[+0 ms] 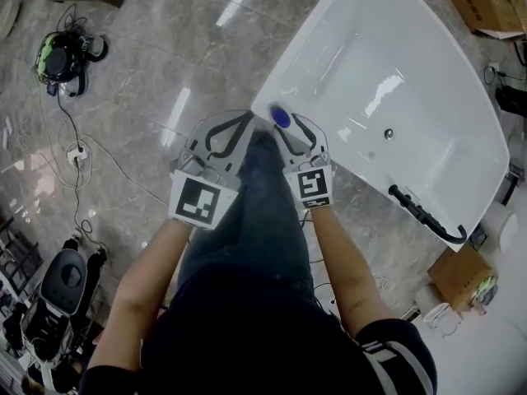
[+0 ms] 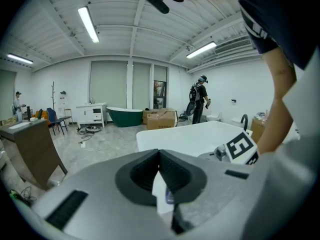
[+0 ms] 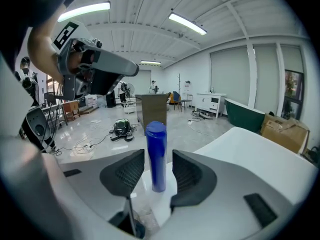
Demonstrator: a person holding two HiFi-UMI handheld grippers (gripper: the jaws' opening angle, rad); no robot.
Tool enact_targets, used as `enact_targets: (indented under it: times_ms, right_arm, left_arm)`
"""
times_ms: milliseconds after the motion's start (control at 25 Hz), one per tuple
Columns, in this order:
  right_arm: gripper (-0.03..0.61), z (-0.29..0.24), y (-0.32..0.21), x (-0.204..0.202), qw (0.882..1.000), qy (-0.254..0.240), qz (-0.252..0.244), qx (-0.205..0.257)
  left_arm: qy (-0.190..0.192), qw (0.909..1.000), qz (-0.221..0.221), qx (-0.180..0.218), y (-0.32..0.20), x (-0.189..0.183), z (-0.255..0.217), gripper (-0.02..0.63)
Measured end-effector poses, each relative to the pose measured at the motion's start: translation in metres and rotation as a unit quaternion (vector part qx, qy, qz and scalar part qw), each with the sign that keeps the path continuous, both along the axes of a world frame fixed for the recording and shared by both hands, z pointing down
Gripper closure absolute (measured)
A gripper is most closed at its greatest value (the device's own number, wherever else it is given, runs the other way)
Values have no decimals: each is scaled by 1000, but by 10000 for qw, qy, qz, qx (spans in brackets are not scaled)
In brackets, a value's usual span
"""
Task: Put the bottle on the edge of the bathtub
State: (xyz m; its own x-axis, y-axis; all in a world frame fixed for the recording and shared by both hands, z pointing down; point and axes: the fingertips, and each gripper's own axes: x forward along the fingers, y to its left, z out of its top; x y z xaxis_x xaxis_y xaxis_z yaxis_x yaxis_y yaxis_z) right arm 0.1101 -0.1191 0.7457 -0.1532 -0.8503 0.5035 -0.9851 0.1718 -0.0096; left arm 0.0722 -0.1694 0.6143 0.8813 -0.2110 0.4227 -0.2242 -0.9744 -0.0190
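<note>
bottle (image 3: pixel 156 156) stands upright on bathtub (image 1: pixel 461 122) near corner rim; right gripper (image 3: pixel 158 170) jaws spread, not gripping it; left gripper (image 2: pixel 159 156) pinched together, empty. Placement looks done, only retreat left

Around the bottle: we are seeing the blue bottle (image 3: pixel 156 134) standing upright between the right gripper's (image 3: pixel 158 156) parted pads, a thin gap showing on each side.
To our left: the left gripper (image 1: pixel 246 119), jaws together, is crowding just beside it.
Bathtub basin: the bathtub (image 1: pixel 313 39) is lying open beyond; its black faucet (image 1: pixel 424 214) is standing well apart.
Floor: cables (image 1: pixel 68 118) are trailing well off to the left.
</note>
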Motion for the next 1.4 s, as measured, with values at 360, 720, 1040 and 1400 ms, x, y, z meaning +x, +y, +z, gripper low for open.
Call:
enact_targets:
  times_ms: [360, 720, 1040, 1400]
  right_arm:
    - [479, -100, 29, 34, 9952, 64, 804, 550]
    - [561, -242, 18, 104, 9604, 215, 2304, 1553]
    - [561, -346, 24, 150, 9270, 563, 2900, 2312]
    - [561, -406, -8, 146, 9323, 667, 2248, 2752]
  left_arm:
    - [454, 9988, -11, 158, 10, 17, -58, 612]
    - [1198, 9901, -12, 733, -10, 40, -150, 612]
    - [1915, 9753, -183, 1084, -26, 62, -242, 612]
    - [1949, 9632, -838, 1648, -37, 45, -293, 612]
